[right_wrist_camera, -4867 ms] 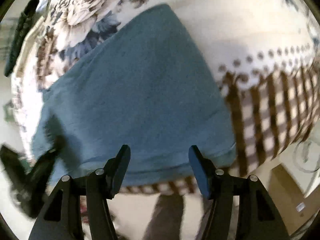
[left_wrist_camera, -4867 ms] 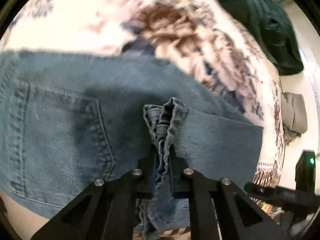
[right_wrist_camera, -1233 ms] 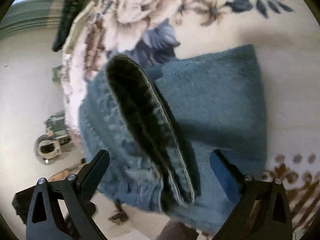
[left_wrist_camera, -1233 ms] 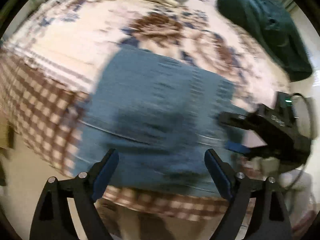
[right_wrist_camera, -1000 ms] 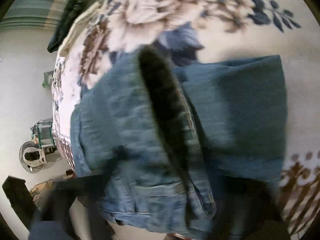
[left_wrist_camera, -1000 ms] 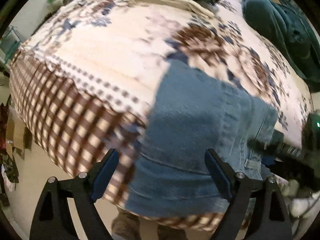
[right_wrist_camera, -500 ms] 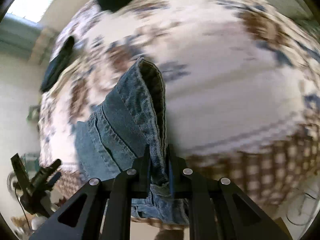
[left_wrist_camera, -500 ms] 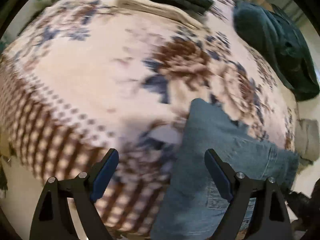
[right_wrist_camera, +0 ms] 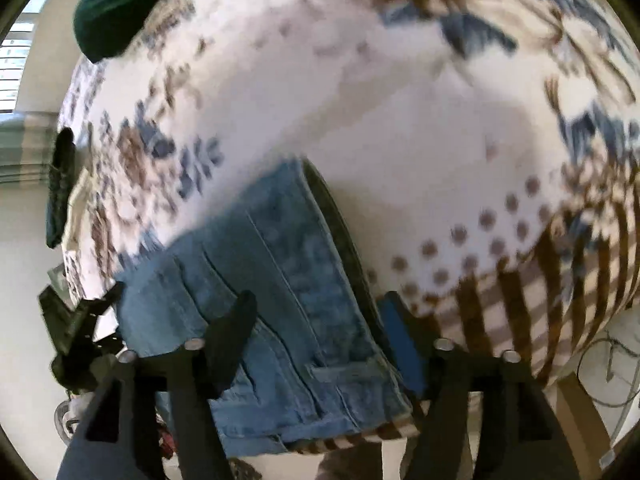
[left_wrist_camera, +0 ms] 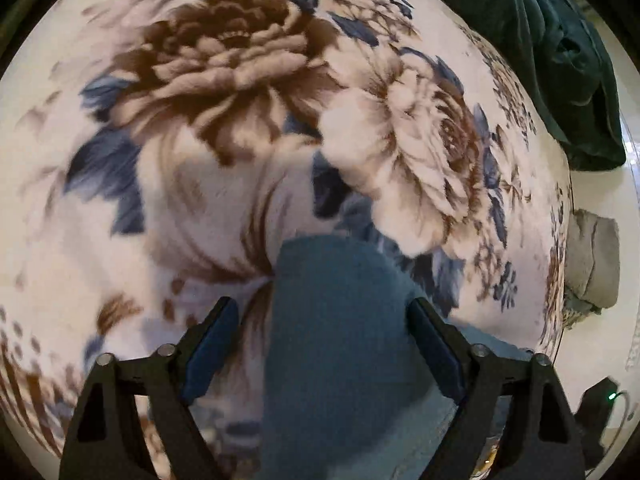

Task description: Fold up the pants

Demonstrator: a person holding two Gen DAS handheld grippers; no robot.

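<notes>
The blue denim pants (left_wrist_camera: 340, 344) lie folded in a compact stack on the floral blanket (left_wrist_camera: 224, 128), near its edge. My left gripper (left_wrist_camera: 324, 340) is open, its fingers either side of the folded corner, holding nothing. In the right wrist view the pants (right_wrist_camera: 280, 304) show their waistband side and layered edges. My right gripper (right_wrist_camera: 320, 332) is open over them, its fingers apart around the stack's raised edge. The other gripper (right_wrist_camera: 76, 332) shows at the left edge of that view.
A dark green garment (left_wrist_camera: 552, 64) lies at the blanket's far right, also in the right wrist view (right_wrist_camera: 120, 4). A grey cloth (left_wrist_camera: 592, 256) hangs off the bed's right side. The blanket's checked border (right_wrist_camera: 560, 300) drops to the floor; folded dark clothes (right_wrist_camera: 60, 188) lie far left.
My right gripper has opened and let go of the pants' waistband edge, which now lies on the stack. My left gripper has moved in close over the folded corner.
</notes>
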